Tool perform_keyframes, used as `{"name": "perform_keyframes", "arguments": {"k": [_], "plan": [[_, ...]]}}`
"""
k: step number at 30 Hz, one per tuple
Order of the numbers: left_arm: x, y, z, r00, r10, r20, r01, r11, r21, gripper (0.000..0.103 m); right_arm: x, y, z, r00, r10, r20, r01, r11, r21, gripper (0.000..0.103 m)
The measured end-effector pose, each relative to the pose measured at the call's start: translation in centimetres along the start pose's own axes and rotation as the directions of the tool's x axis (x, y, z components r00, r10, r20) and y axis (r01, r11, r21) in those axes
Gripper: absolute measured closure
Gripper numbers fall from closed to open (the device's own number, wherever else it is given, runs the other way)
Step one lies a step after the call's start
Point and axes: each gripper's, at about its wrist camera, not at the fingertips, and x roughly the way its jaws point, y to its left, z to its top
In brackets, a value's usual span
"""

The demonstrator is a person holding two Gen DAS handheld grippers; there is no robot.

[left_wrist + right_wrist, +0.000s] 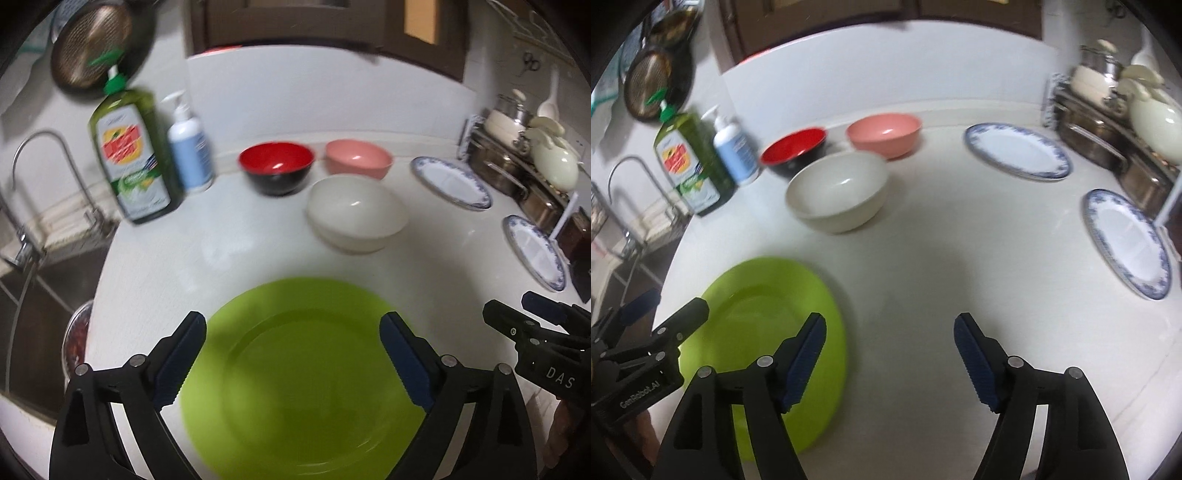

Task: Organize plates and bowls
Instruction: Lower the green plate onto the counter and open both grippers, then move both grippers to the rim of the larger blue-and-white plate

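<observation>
From the left wrist view: left gripper (293, 356) held low over the round lime-green plastic plate (295, 376), jaws spread wide to either side of the plate's far half, nothing pinched; contact with the rim not determinable owing to blur. Plate lying flat on the white countertop (258, 236), nearest the operator, probably because first in line for stacking. Beyond it, cream-white round bowl (356, 214), with glossy red-and-black bowl (276, 167) and salmon-pink plastic bowl (358, 159) side by side against the back wall, all upright and apart from one another. Two blue-rimmed white china plates noted to the right, far one (452, 181) and near one (535, 251), flat beside a rack of steel pots (517, 173). Green dish-soap bottle (133, 155) and white pump dispenser (188, 147) standing by the sink (44, 291), clear of the working area. Right gripper (532, 321) visible at the frame edge; jaw state not readable from this angle. From the right wrist view: right gripper (890, 358) poised above bare countertop just right of the green plate (764, 332), jaws spread and empty, judged to be waiting in reserve or lining up for the blue-rimmed plates (1017, 151) (1128, 243). Left gripper (665, 314) seen at the plate's left edge. Bowls grouped rearward, plates scattered: sorting judged barely begun. Smooth shallow rim likely to slip under a shallow pinch.
</observation>
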Motion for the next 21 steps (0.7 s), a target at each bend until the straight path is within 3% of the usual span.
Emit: {"name": "perform_keyframes", "arguments": {"k": [12, 21], "plan": [[-1.2, -11.3, 5.3, 0.983, -0.165, 0.075, 0.156, 0.981, 0.119, 0.005, -4.1, -9.6, 1.3, 0.986, -0.14, 0.088, 0.126, 0.982, 0.142, 0.029], [-0.7, -20.1, 8.6, 0.964, -0.245, 0.105, 0.22, 0.954, 0.205, 0.005, -7.4, -19.4, 2.7, 0.937, -0.324, 0.133, 0.275, 0.916, 0.291, 0.029]]}}
